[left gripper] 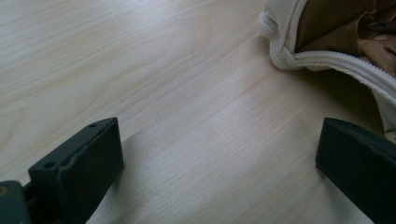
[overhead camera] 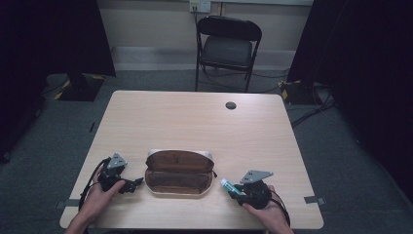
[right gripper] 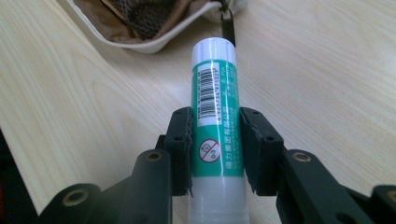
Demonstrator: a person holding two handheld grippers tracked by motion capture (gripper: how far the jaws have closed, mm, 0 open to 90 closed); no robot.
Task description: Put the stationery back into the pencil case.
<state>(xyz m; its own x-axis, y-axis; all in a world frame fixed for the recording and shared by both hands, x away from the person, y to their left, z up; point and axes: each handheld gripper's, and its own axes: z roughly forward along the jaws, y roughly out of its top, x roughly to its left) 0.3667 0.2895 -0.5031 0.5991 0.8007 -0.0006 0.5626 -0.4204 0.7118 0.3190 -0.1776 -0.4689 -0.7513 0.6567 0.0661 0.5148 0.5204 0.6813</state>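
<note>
A dim room is seen, floored with grey carpet (overhead camera: 146, 80), with a black folding chair (overhead camera: 228, 46) placed against the pale wall behind a light wooden table (overhead camera: 204, 122) marked by a small dark round grommet (overhead camera: 231, 105). An open brown fabric pencil case with white zip edging (overhead camera: 179, 171) is laid near the table's front edge. The left gripper (overhead camera: 137, 184) is held just beside the case's left end, its jaws spread wide around bare wood. A green-and-white glue stick (right gripper: 216, 112) is clamped between the closed jaws of the right gripper (right gripper: 215, 149), pointing toward the case's zip pull (right gripper: 228, 29). A barcode, a crossed-out-circle symbol and small white characters, too small to be read, are printed on its label.
</note>
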